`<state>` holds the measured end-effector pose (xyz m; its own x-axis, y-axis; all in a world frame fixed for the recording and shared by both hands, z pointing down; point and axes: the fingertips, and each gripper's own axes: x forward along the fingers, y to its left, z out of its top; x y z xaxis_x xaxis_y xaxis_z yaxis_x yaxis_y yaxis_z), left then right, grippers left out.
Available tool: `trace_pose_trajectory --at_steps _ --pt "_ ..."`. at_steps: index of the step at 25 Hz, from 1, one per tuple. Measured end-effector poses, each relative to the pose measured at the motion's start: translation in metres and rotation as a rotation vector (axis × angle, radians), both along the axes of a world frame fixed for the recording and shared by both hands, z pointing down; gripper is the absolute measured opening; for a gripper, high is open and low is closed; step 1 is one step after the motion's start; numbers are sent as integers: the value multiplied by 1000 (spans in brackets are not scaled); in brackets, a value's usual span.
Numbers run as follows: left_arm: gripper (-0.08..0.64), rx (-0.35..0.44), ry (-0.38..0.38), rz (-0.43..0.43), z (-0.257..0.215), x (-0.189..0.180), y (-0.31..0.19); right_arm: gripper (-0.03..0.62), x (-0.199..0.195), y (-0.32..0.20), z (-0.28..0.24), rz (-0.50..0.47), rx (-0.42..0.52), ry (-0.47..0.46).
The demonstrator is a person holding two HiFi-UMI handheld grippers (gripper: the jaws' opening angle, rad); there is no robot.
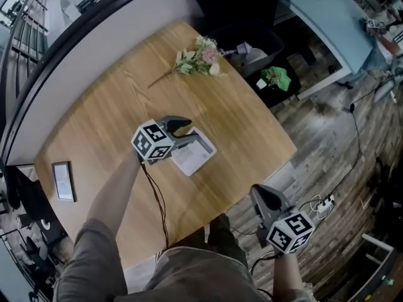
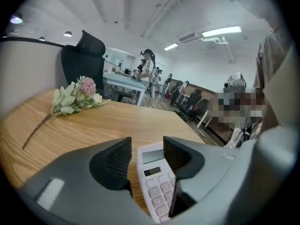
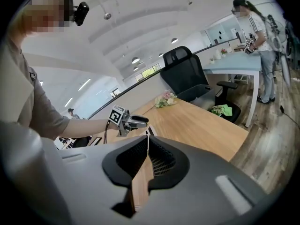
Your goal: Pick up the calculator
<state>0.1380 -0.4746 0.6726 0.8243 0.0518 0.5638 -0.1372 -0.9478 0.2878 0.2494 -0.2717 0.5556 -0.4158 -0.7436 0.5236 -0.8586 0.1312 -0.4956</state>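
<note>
- Key print on the calculator [image 2: 157,184]: too small to read.
- Lying flat near the middle of the tabletop [image 1: 245,121].
- Left claw [image 2: 146,148]: jaws apart, straddling the calculator's display end, not clamped.
- Right claw [image 3: 148,146]: jaws pressed together on nothing, held beyond the tabletop's near right edge.

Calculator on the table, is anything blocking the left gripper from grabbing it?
Nothing visible blocks it. The left gripper is right at the calculator, with its jaws apart and the calculator showing in the gap between them. The flowers lie far off, across the table.
</note>
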Motion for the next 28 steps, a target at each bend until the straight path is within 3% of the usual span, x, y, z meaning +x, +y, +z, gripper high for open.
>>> trace_pose_trajectory --at_steps 7,11,16,23,28 --pt "225 -111 -18 61 35 3 8 16 -6 -3 23 -18 -46 -15" --pt "223 -115 -29 143 40 10 18 16 -11 -2 32 -30 -63 -27" --pt "170 -179 -30 188 39 14 30 16 -13 3 42 -32 -90 -26" --pt "64 -260 78 134 9 1 43 16 -10 5 39 -23 -94 -21" --pt "50 -259 113 43 -14 -12 54 15 -18 11 32 -25 -89 -31"
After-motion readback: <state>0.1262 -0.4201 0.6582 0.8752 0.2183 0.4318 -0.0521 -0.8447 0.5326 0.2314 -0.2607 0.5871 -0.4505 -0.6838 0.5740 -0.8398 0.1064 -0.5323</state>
